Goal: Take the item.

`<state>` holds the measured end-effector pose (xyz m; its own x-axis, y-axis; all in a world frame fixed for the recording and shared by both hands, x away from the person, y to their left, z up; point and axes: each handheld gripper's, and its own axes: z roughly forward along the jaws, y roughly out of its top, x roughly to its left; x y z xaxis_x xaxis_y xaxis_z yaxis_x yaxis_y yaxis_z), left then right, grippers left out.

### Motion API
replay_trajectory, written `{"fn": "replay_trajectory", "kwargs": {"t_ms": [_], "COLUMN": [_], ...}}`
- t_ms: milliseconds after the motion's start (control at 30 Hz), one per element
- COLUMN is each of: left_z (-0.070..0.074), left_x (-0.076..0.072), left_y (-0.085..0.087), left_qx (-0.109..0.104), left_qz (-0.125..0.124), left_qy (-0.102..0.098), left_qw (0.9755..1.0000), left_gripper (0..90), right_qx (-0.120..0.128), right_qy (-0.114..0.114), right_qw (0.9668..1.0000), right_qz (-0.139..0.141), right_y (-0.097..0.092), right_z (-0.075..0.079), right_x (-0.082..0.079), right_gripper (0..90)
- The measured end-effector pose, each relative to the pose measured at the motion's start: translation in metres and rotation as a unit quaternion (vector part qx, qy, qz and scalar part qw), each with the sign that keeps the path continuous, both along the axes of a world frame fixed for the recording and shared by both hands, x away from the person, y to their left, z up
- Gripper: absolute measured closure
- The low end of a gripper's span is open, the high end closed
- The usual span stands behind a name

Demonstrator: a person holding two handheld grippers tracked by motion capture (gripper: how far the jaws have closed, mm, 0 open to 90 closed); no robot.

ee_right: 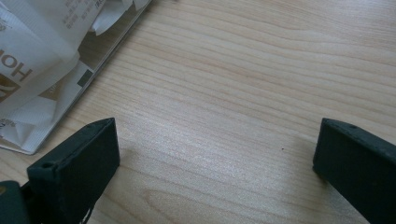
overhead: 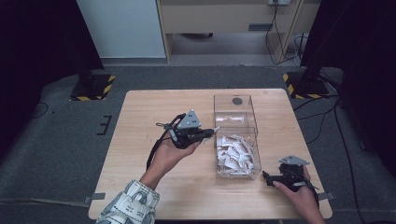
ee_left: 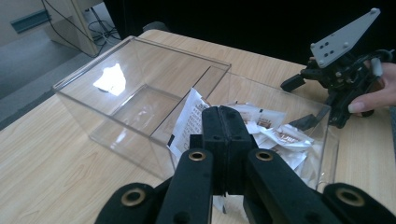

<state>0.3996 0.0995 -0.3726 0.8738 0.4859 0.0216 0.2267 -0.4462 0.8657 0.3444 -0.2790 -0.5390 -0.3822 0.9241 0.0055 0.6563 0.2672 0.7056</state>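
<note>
A clear plastic box (overhead: 235, 108) with two compartments stands on the right half of the wooden table (overhead: 154, 107). Its far compartment (ee_left: 140, 93) is bare, while the near one holds several white sachets (overhead: 236, 154). My left gripper (overhead: 211, 132) hovers just left of the box's dividing wall, shut on one white printed sachet (ee_left: 187, 122) that sticks out to the left of the jaws (ee_left: 219, 112). My right gripper (overhead: 268, 177) rests low at the near right of the box, its jaws wide apart over bare wood (ee_right: 215, 154), with nothing between them. It also appears across the box (ee_left: 299, 102).
Sachets (ee_right: 28, 60) press against the box wall at the left of the right gripper view. The left half of the table is bare wood. Beyond the table lie grey carpet, two stands with yellow-black bases (overhead: 91, 86), and a wooden cabinet (overhead: 224, 18).
</note>
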Motion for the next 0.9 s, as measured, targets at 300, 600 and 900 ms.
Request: {"fn": "replay_trajectory", "kwargs": {"t_ms": [300, 600, 900], "left_z": [-0.003, -0.01, -0.012], "left_x": [0.003, 0.009, 0.011], "left_y": [0.016, 0.034, 0.04], "left_qx": [0.004, 0.005, 0.005], "left_qz": [0.009, 0.03, 0.036], "left_qy": [-0.002, 0.005, 0.006], "left_qw": [1.0, 0.9995, 0.9993], "left_gripper": [89.8, 89.8, 89.8], "right_qx": [0.0, 0.0, 0.0], "right_qy": [0.0, 0.0, 0.0], "right_qw": [1.0, 1.0, 1.0], "right_qz": [0.0, 0.0, 0.0], "right_y": [0.0, 0.0, 0.0], "right_z": [0.0, 0.0, 0.0], "right_x": [0.0, 0.0, 0.0], "right_gripper": [0.8, 0.8, 0.8]}}
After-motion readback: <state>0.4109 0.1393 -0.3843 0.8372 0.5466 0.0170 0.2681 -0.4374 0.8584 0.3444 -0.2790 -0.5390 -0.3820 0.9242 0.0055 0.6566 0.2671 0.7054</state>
